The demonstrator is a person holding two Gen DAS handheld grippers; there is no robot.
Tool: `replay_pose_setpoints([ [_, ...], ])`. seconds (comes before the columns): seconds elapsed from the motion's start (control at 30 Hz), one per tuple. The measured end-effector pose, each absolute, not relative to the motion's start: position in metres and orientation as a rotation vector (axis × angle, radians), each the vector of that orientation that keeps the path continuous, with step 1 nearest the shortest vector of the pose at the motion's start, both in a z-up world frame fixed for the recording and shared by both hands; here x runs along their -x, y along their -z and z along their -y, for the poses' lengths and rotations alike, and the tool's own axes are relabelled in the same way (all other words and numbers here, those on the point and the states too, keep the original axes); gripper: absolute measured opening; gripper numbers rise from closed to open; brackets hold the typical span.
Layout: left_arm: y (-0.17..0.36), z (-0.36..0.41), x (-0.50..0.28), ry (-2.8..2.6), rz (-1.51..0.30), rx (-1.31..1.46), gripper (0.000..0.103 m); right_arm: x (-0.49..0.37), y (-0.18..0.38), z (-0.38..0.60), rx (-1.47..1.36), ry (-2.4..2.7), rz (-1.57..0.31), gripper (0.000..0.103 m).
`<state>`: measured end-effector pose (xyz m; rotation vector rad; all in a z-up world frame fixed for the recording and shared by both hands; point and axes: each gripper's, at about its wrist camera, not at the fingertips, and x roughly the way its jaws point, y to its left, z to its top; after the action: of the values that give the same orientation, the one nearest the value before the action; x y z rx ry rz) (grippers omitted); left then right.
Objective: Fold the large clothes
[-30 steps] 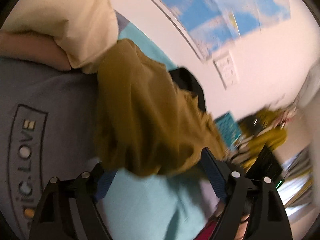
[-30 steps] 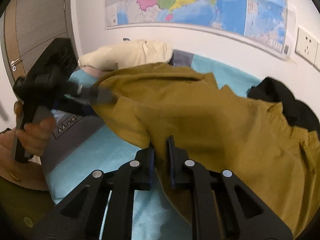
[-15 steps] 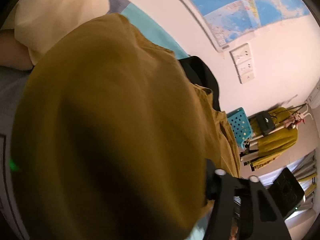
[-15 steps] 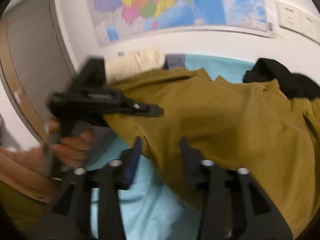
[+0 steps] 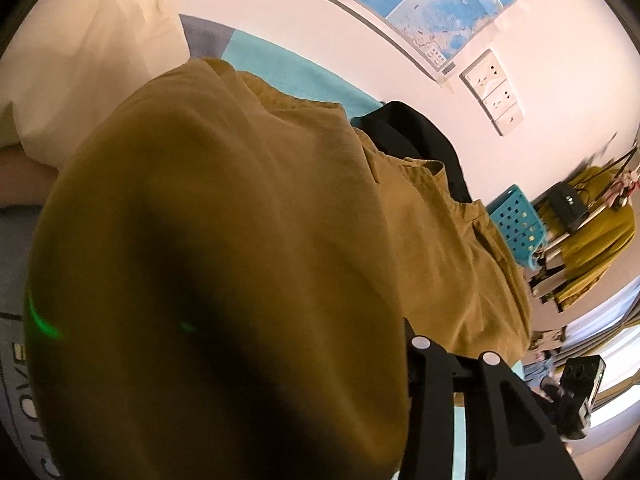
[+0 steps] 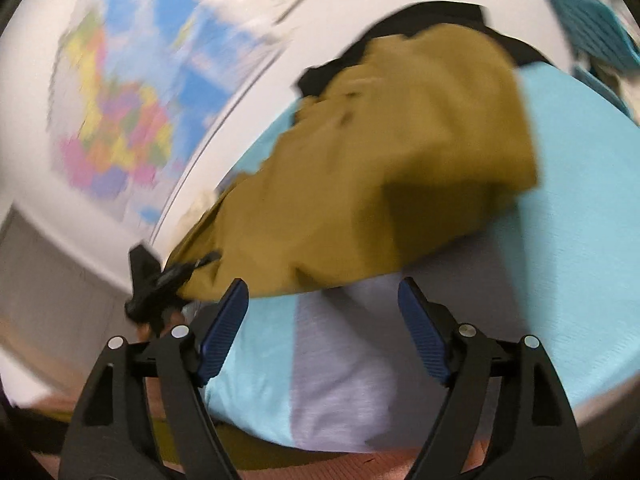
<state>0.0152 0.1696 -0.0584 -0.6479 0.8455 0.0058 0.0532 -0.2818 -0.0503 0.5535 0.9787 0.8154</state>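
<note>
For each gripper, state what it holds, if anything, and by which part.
The left gripper is closing on an edge of the mustard garment. The right gripper, opening, holds nothing.

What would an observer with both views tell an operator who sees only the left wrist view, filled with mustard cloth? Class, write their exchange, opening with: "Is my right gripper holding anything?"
Observer: No. The right gripper has nothing between its fingers, and its jaws are opening.
Operator: Has my left gripper got the cloth?
Observer: Yes. The right wrist view shows the left gripper closing on one end of the mustard garment.
Operator: Is the garment off the bed?
Observer: Partly. The gripped end looks raised, while the far end rests on the turquoise sheet.
</note>
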Motion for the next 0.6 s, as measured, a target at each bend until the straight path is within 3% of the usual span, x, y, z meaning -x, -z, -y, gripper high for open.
replay_pose_setpoints([
  [0.3, 0.055, -0.165, -0.017, -0.027, -0.851, 0.617, 0.045, -0.075, 0.061, 0.281, -0.606, -0.665, -0.984, 0.081],
  [0.6, 0.057, -0.164, -0.016, -0.041, -0.849, 0.59, 0.047, -0.086, 0.061, 0.275, -0.598, -0.594, -0.943, 0.089],
])
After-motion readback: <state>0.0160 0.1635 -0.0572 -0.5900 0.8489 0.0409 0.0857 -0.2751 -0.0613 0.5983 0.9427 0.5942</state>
